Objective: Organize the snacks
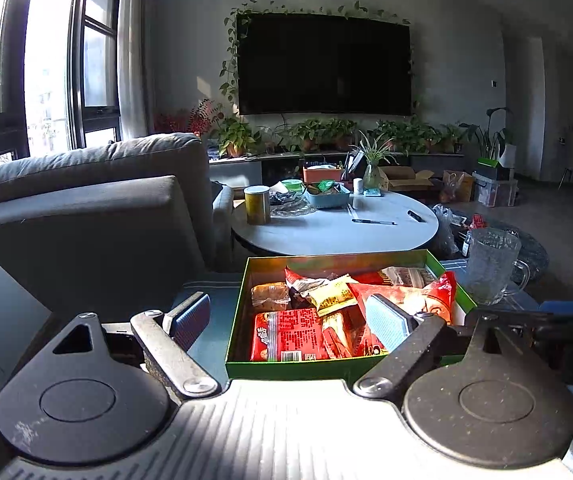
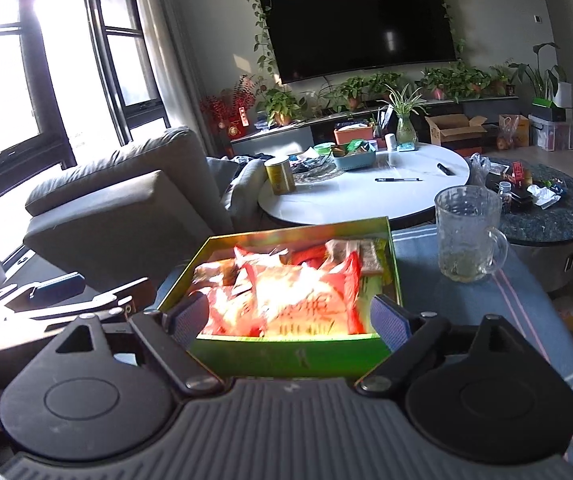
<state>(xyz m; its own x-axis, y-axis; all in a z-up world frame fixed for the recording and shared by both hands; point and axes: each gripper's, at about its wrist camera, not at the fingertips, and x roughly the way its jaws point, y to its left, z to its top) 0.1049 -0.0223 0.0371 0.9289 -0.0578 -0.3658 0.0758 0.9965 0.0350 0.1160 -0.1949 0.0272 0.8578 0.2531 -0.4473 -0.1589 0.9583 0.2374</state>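
Green cardboard box (image 1: 246, 312), lid off, sits on a blue cloth (image 1: 214, 300) in the left wrist view, at about one o'clock from the camera. It is filled with snack packets (image 1: 290, 334), mostly red and yellow wrappers lying in a loose heap. Left gripper (image 1: 288, 318) has its jaws set wide apart with nothing between the pads; the left pad hangs over the cloth outside the box wall, the right pad shows in front of the packets. No contact with any packet can be confirmed. A glass mug (image 1: 490, 266) stands just beside the box at two o'clock. A grey armchair (image 1: 94, 208) is at ten o'clock. A round white table (image 1: 338, 224) lies beyond the box at twelve o'clock, and a dark television (image 1: 324, 64) hangs on the far wall.

Right wrist view: the same box (image 2: 286, 354) is straight ahead at twelve o'clock, its near wall facing the camera, packets (image 2: 282, 296) glaring in sunlight. Right gripper (image 2: 290, 316) also stands wide apart and empty, one pad in front of each near corner of the box. The other gripper (image 2: 62, 286) is visible at nine o'clock, beside the box. The mug (image 2: 468, 236) is at one o'clock on the cloth (image 2: 526, 320), apart from the box.
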